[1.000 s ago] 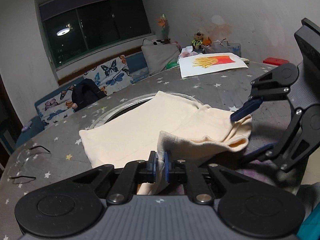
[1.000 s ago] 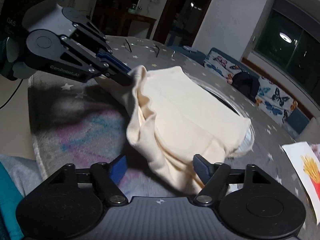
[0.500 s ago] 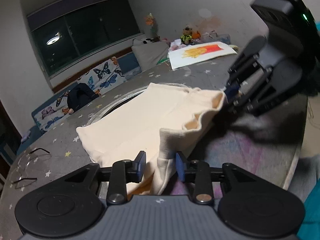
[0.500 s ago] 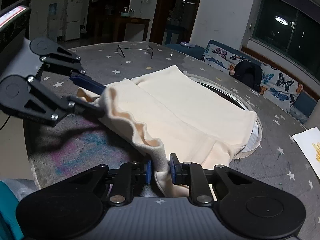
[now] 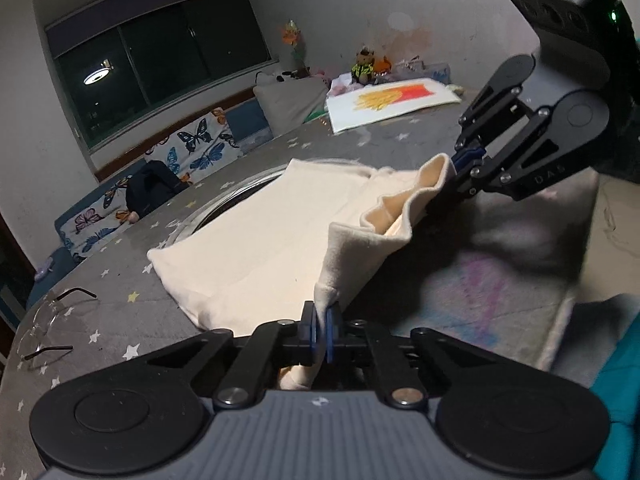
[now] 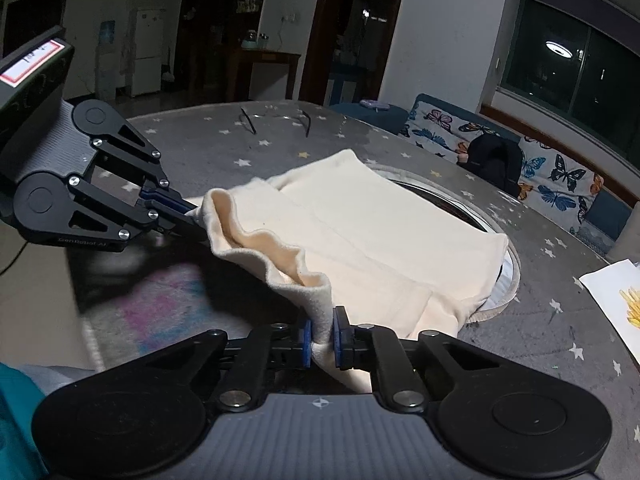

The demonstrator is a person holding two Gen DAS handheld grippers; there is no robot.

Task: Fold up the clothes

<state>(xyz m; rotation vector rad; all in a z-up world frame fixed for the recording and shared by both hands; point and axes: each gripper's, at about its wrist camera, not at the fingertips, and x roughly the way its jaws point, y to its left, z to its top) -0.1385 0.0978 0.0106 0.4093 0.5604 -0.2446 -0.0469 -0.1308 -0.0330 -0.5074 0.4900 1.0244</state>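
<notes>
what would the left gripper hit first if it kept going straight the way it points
The left gripper is shut on the cream garment, so it would push into that raised fold first, then likely the flat cloth on the grey star-print table cover; depth is unclear.

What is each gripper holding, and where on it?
Both grip the cream garment: left gripper and right gripper pinch its near edge at opposite ends.

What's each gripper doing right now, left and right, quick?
Left gripper: closed, pinching one corner of the cream garment.
Right gripper: closed, pinching the garment's other near corner.
</notes>
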